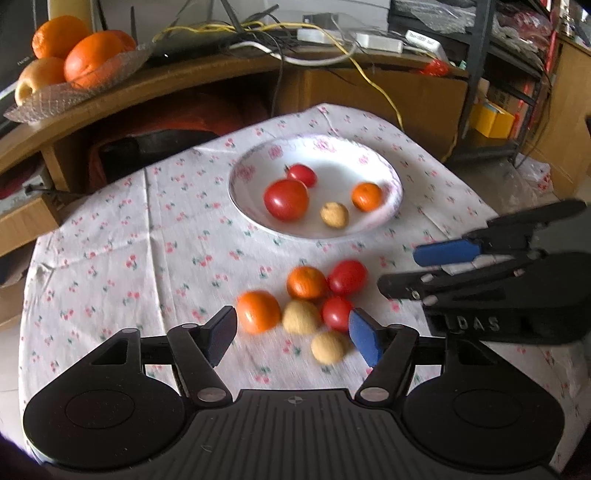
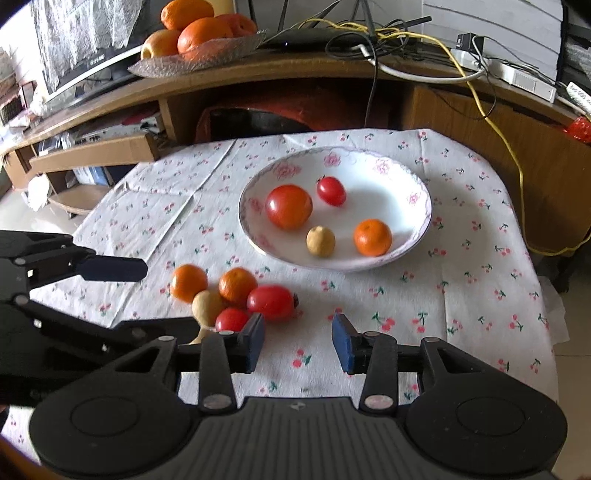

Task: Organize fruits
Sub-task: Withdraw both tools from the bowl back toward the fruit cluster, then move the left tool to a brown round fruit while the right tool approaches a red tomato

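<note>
Blue-padded left tool (image 1: 293,334) gapes over loose fruit cluster (image 1: 306,299) — nothing gripped.

Plate (image 2: 417,184) at table centre holding four fruits; loose fruit cluster (image 2: 236,291) before it, toward left

likely a home living room: floral tablecloth (image 2: 461,280), wooden tv stand (image 2: 258,74), tangled cables (image 2: 388,33).

My left hand-held gripper (image 1: 293,334) and right hand-held gripper (image 2: 298,341) are black, ribbed-bodied, silver-screwed, with blue pads (image 1: 365,341); raised lettering perhaps reads "DAS".
</note>
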